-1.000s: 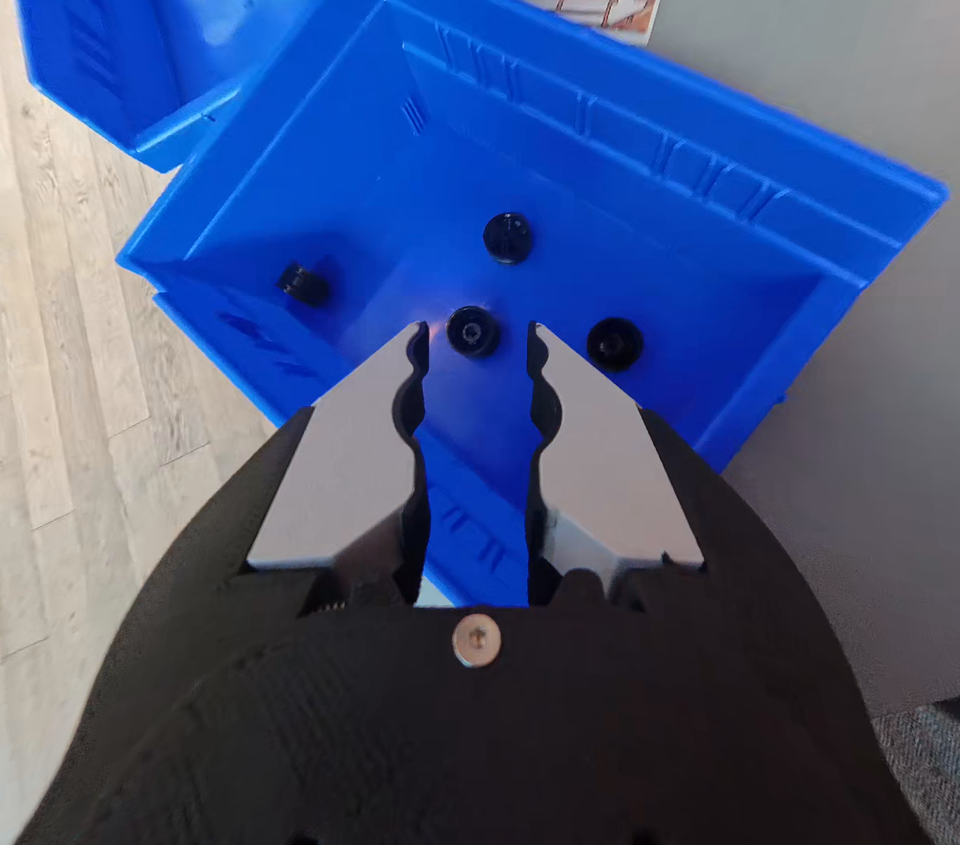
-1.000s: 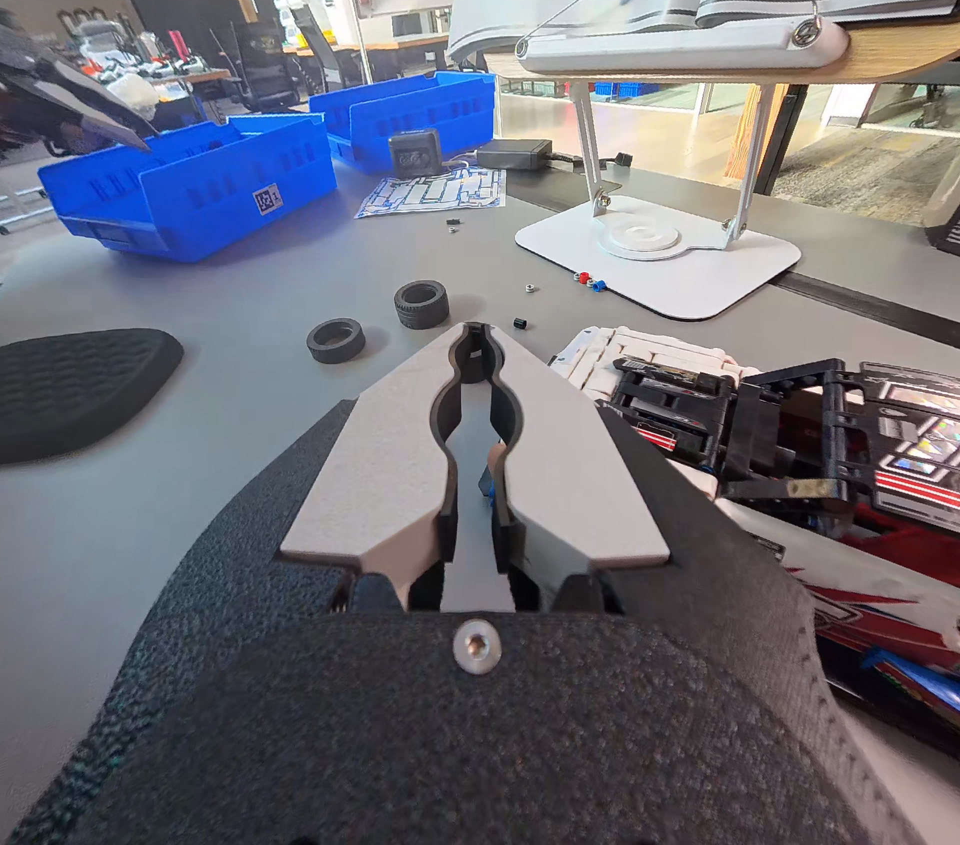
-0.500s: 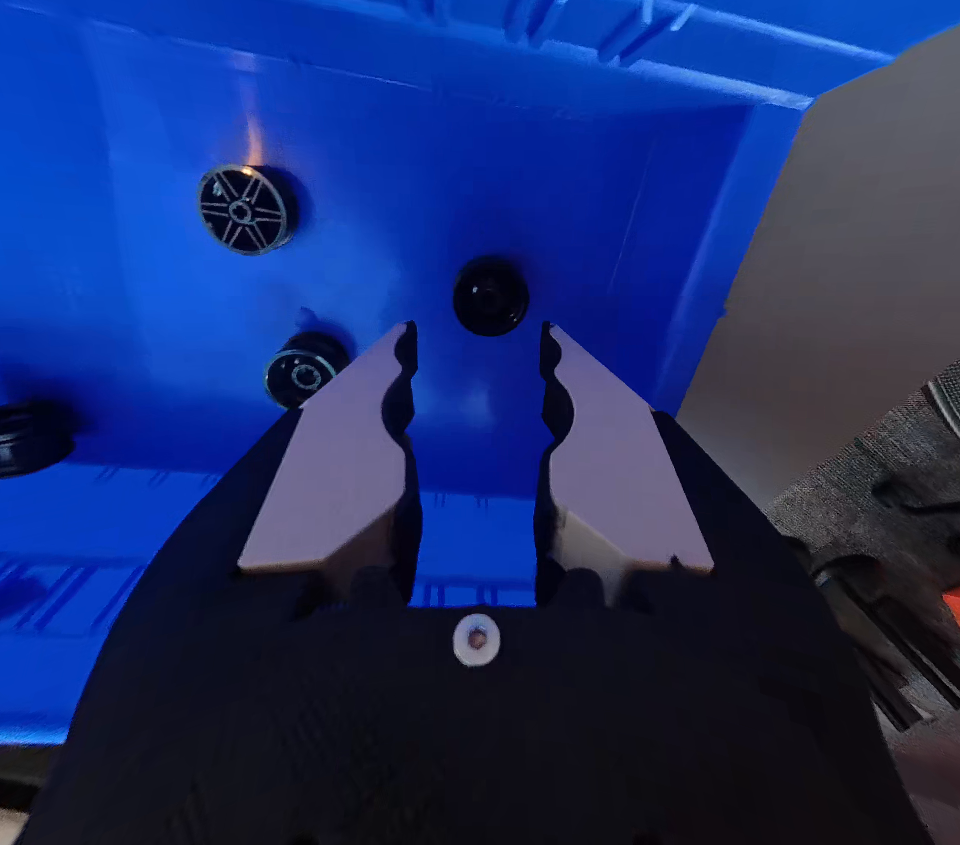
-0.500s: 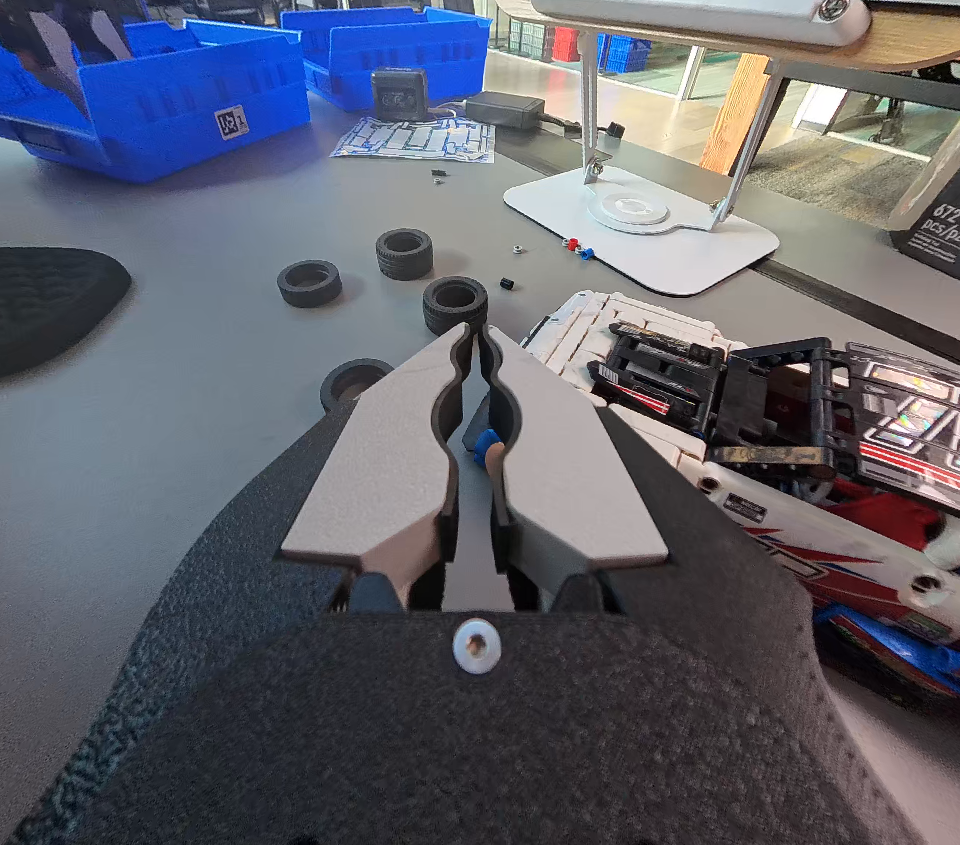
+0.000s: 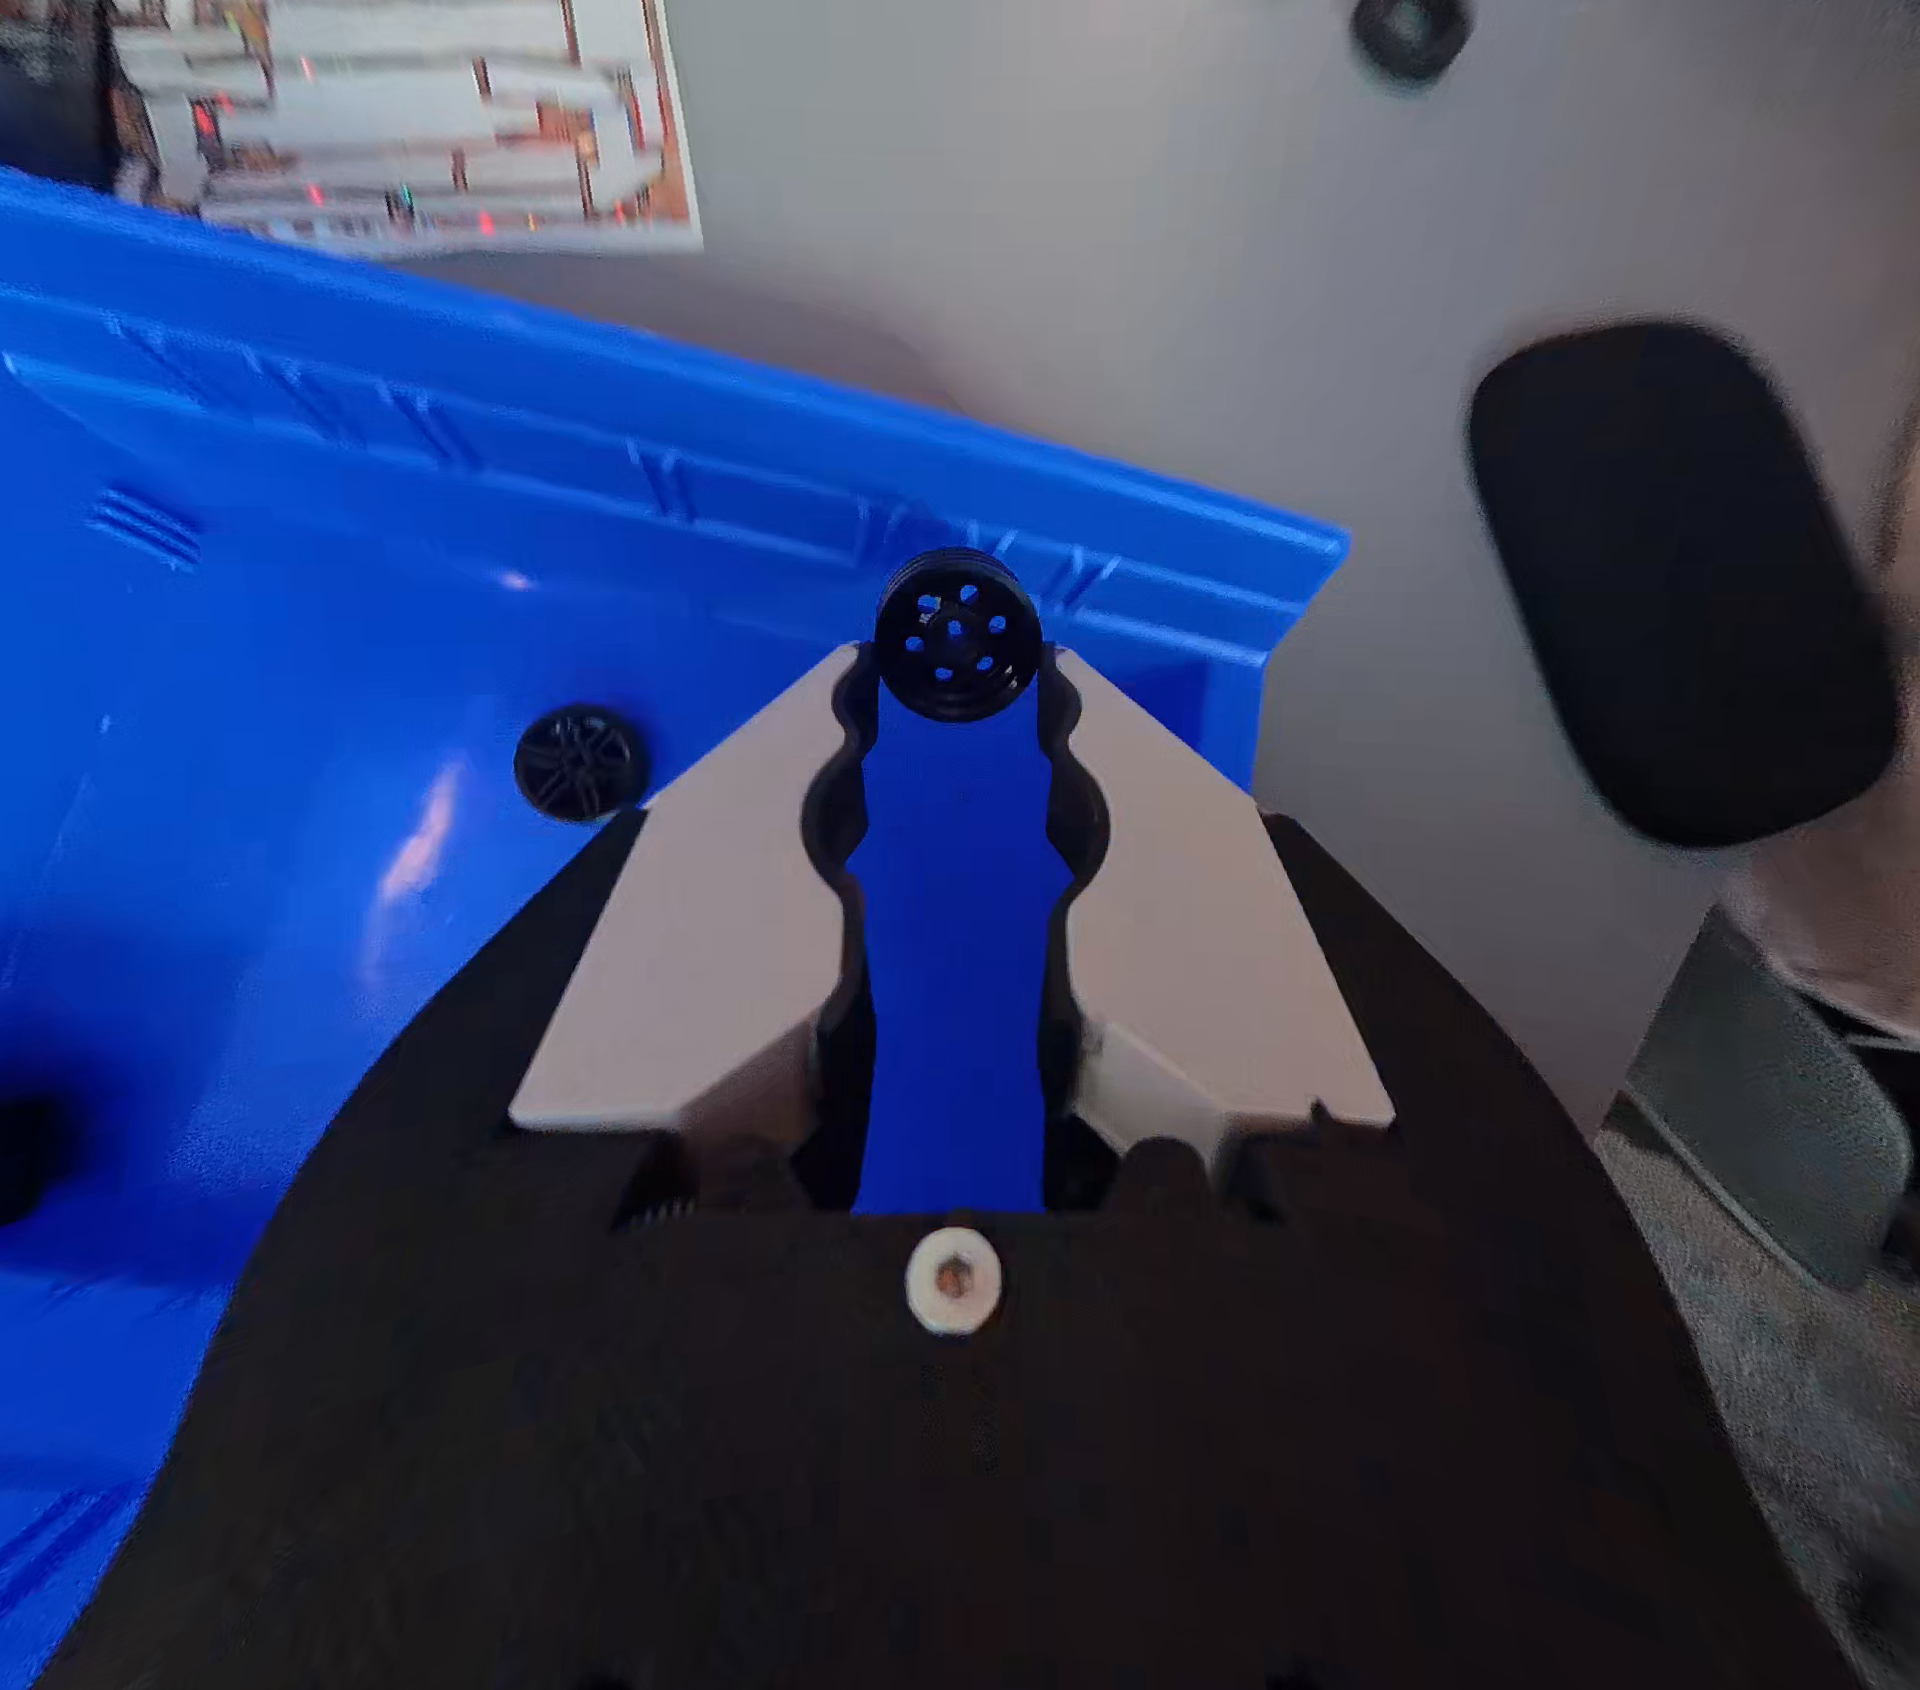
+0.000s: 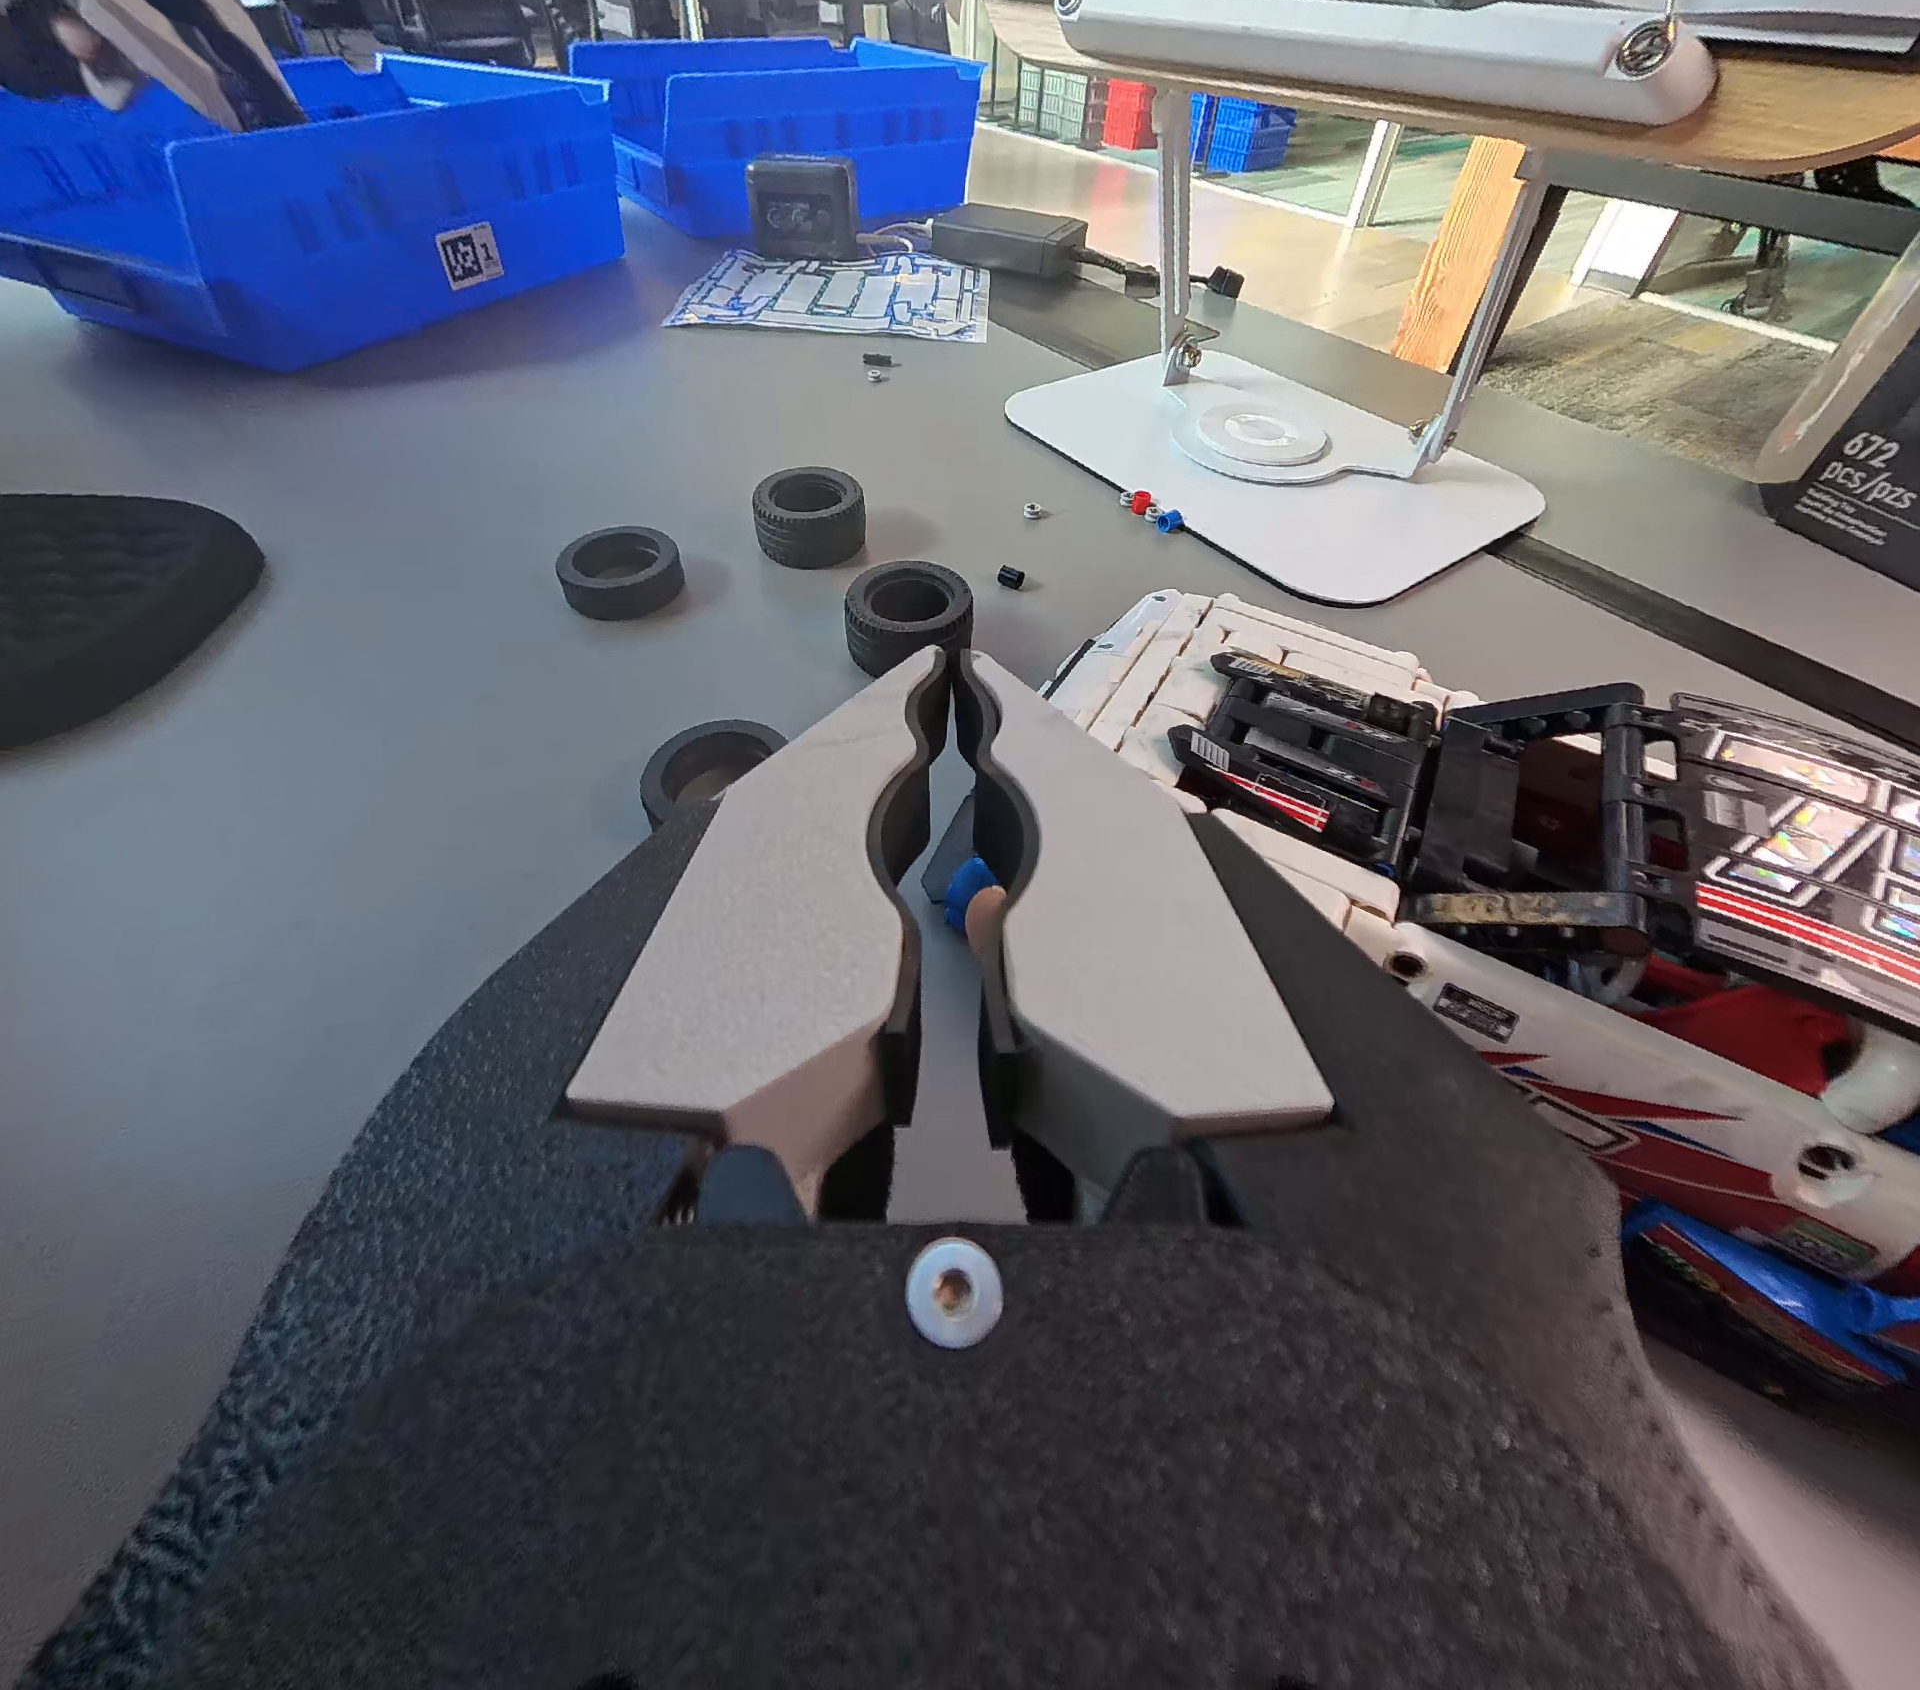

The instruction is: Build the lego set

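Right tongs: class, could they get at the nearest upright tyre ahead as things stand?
Probably yes. The right tongs point at the upright tyre with bare grey table around it, but their tips are nearly shut and would have to open first.

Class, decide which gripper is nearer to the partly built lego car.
Right. The right gripper is shut directly beside the lego car; the left gripper is far off, over the blue bin.

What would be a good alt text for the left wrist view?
The left gripper pinches a black wheel rim at its fingertips above a blue bin. Another black rim lies in the bin; blurred black tyres rest on the grey table beyond.
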